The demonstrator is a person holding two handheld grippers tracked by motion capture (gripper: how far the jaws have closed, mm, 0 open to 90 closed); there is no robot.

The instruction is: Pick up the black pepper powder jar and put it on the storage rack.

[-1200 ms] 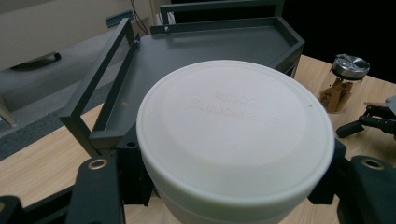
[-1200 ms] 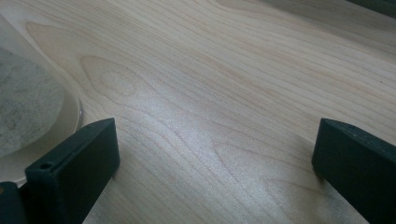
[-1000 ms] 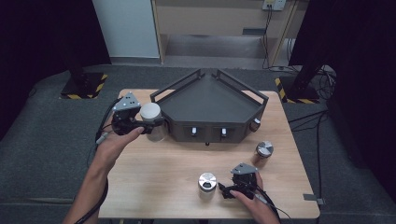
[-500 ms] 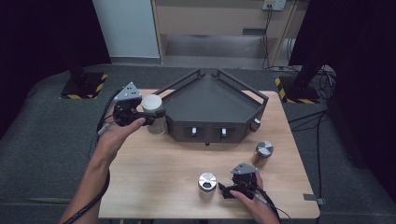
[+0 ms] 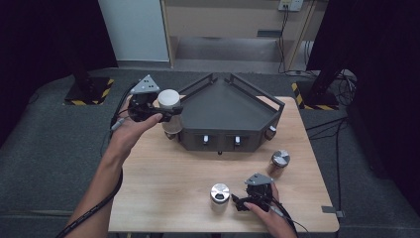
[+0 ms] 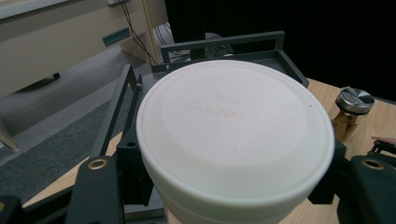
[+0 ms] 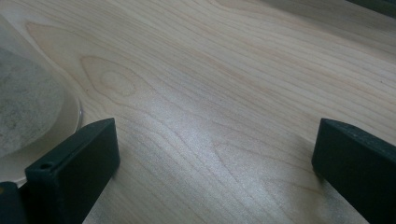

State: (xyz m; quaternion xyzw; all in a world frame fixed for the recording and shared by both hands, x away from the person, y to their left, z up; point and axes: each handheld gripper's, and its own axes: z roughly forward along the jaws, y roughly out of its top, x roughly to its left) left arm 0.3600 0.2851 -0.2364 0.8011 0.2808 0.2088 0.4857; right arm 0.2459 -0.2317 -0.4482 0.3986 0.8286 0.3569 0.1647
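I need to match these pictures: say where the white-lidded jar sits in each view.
High view: white-lidded jar upper left, held in the left tongs beside the dark tray.
Left gripper view: centre, large, between the black jaws.
Right gripper view: not in it.
Shared landmark: the dark tray, behind the jar.

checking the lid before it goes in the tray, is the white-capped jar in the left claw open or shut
Shut: the white lid sits flat over the jar, which the left claw holds upright beside the grey tray.
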